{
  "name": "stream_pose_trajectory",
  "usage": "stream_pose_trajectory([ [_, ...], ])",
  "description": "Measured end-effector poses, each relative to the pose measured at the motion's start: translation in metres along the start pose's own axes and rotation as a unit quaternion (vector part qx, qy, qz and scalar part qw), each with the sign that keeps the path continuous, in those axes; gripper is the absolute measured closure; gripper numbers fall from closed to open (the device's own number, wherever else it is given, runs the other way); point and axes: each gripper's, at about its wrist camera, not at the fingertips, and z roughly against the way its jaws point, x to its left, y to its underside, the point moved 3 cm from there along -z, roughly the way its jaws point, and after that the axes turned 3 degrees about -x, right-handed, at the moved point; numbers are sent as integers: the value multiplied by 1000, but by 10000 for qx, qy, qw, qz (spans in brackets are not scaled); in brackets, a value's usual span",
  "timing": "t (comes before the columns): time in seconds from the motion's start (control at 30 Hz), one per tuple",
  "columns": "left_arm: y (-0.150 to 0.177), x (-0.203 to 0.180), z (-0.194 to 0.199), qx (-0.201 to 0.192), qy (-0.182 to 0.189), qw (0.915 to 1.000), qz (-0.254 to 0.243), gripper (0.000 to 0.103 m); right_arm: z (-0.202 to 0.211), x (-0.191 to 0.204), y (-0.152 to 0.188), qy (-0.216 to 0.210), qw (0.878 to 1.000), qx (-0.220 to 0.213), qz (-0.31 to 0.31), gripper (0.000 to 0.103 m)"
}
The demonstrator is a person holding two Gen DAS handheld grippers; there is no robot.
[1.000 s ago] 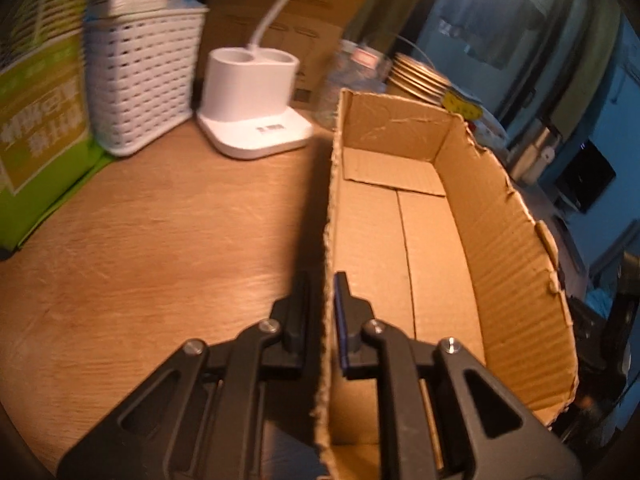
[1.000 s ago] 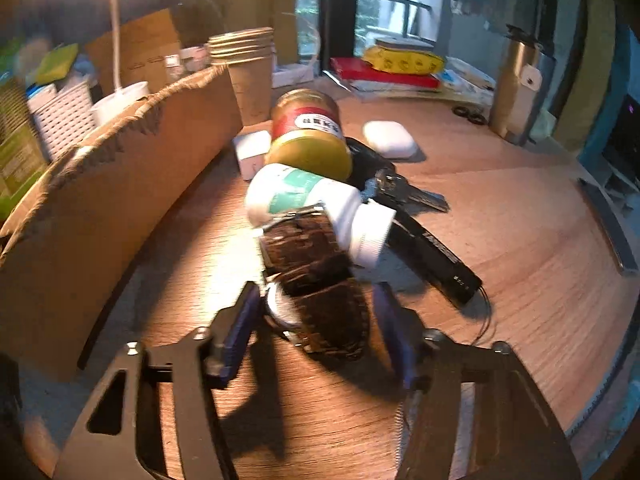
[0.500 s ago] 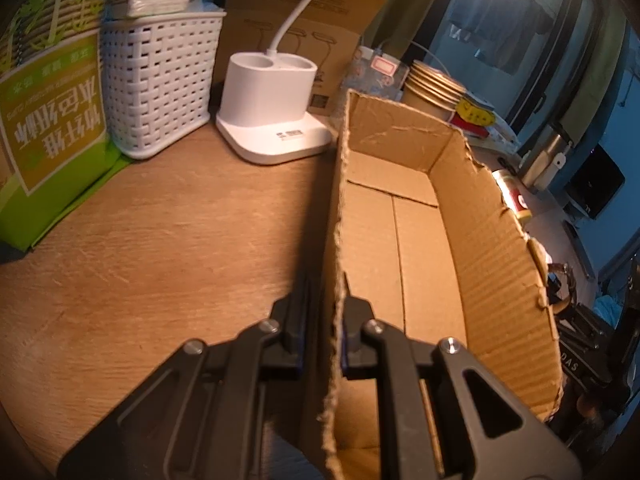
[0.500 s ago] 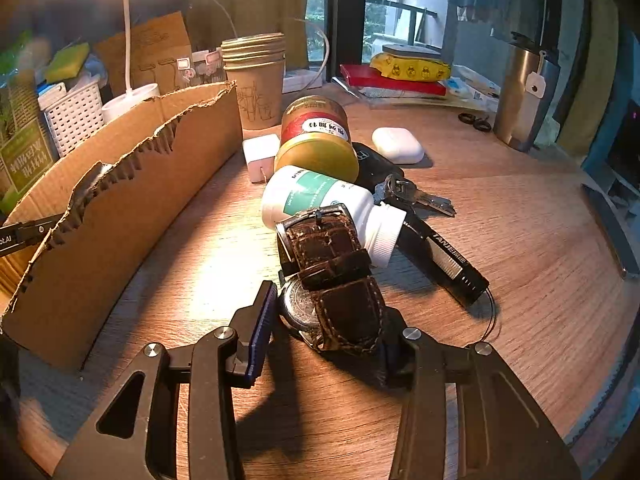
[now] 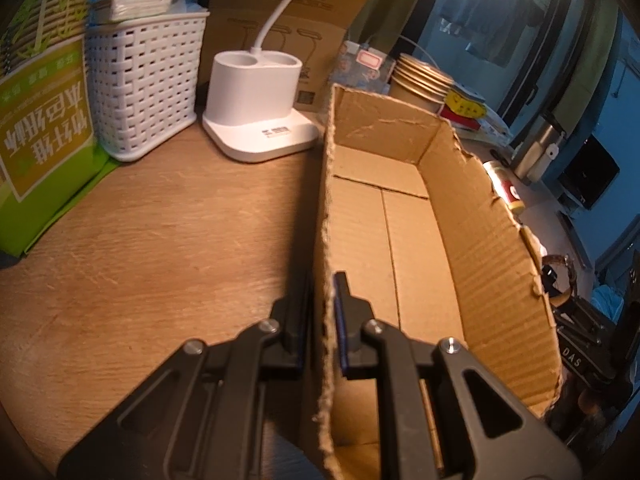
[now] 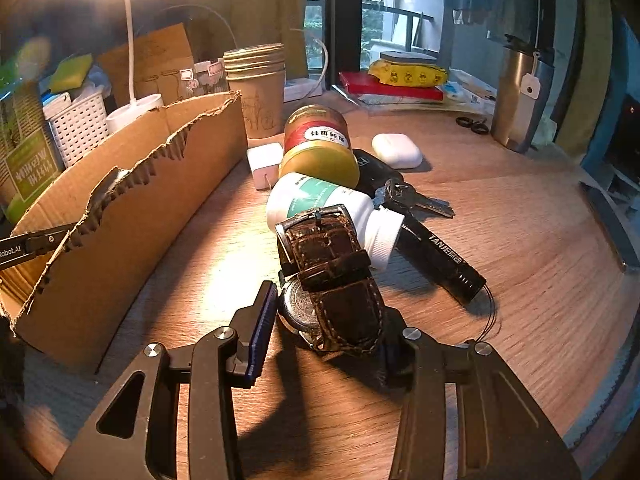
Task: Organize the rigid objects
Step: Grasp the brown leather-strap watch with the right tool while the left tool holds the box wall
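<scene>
Your left gripper (image 5: 322,334) is clamped on the box (image 5: 472,240) wall and your right gripper (image 6: 324,336) pinches the watch (image 6: 336,280) lying beside the bottle (image 6: 320,200); lifting abruptly may slip the strap.

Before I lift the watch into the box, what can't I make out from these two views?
- Right gripper: the watch strap hides the right pad, so contact there is unseen.
- Watch dial: it lies face down under the strap.
- Box near end: cut off by the left view's bottom edge.
- Car key: mostly behind the jar and bottle.
</scene>
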Motion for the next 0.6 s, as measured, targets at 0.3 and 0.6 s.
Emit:
stream_pose_trajectory([
  [0.3,0,0,-1,2,18,10000,-2,92,12,2,-7,9,9999,-145,-15,59],
  [0.6,0,-1,-1,4,32,10000,-11,92,38,14,-25,-55,9989,-442,136,59],
])
